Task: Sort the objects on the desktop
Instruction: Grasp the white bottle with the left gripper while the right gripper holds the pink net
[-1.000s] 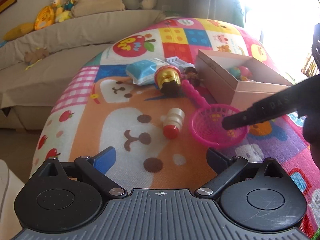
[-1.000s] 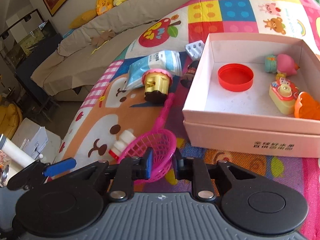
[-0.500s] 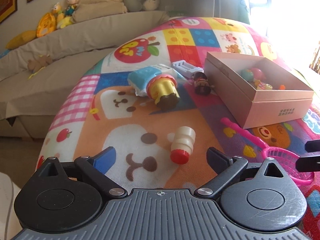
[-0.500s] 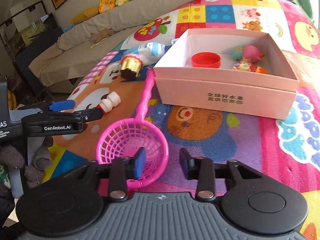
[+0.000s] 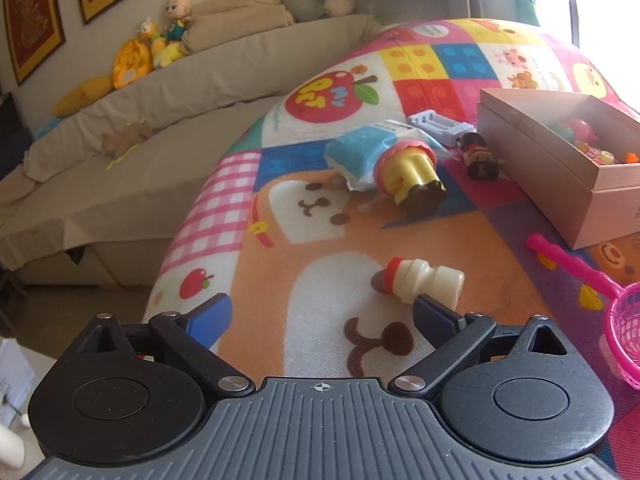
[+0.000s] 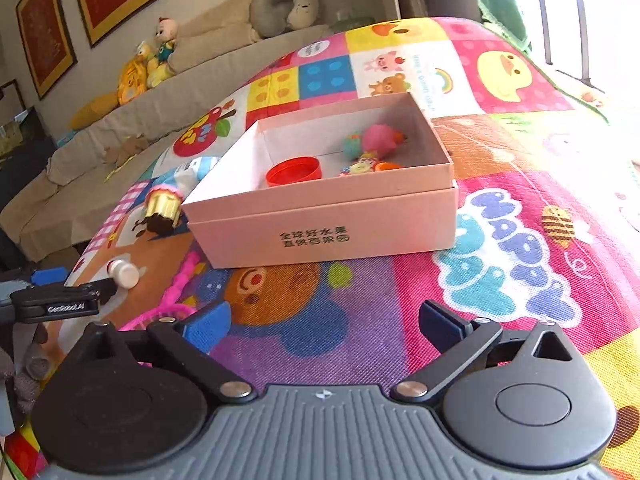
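I count one pink cardboard box (image 6: 328, 232) on my play mat (image 6: 500, 240), and in it one red lid (image 6: 293, 171) plus a few small toys I cannot separate. Outside it lie one pink net scoop (image 5: 624, 320), one small white bottle (image 5: 424, 282), one cupcake toy (image 5: 412, 176), one blue-and-white pouch (image 5: 360, 152), one little dark figure (image 5: 480, 156) and one white blister pack (image 5: 438, 124). I hold two grippers, one in each hand.
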Available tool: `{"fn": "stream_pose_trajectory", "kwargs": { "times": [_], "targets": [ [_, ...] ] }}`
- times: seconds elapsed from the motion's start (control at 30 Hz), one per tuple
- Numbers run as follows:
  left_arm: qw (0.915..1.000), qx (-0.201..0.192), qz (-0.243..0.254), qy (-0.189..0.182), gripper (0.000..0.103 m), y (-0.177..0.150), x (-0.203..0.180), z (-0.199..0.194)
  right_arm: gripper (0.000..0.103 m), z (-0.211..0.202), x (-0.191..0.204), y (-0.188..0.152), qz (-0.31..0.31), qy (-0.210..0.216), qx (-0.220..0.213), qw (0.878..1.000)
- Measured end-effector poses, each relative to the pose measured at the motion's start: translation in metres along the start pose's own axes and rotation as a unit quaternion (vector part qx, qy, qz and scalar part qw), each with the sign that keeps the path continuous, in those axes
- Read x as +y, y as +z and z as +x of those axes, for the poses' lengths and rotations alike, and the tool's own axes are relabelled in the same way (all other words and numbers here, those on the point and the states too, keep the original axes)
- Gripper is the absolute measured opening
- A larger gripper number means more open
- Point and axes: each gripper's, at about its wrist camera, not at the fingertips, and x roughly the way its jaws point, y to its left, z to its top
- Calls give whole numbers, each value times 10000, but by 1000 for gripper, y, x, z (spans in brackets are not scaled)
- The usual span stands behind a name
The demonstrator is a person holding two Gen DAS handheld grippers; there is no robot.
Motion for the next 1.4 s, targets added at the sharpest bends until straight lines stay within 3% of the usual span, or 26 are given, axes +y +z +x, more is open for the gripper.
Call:
{"fn": "stream_pose_trajectory", "kwargs": {
  "times": [0.13,0.3,0.4,0.53,0.67,0.8,0.9,1.07,1.23,1.4],
  "targets": [
    [9968,-29,-183,-775,100,2,-2,-5,102,4,-10,0,279,-7,17,9996],
    [9960,-86,67,-886,98,5,-25,4,103,5,-9,-2,275,-14,40,9996],
    [9957,56,-59,-922,79,8,-27,15,103,6,-8,-2,262,-14,64,9996],
    [9953,51,-218,-939,74,11,-25,20,103,7,-8,-3,259,44,85,9996],
    [9949,31,-186,-993,51,11,-27,16,103,10,-6,-3,200,90,119,9997],
    [9935,18,-142,-1125,48,3,-28,2,103,9,1,0,-9,185,218,9996],
    [9929,24,-87,-1190,48,-8,-29,-14,103,0,23,8,-480,608,235,9967],
    [9907,66,-81,-1358,48,-27,-27,-37,103,-2,78,21,-1457,1310,499,9794],
    [9907,55,-178,-1347,48,-35,-19,-48,103,31,106,23,-1533,1460,1222,9697],
    [9897,67,-267,-1404,51,-37,-15,-48,103,45,110,17,-1618,1251,1507,9672]
  ]
}}
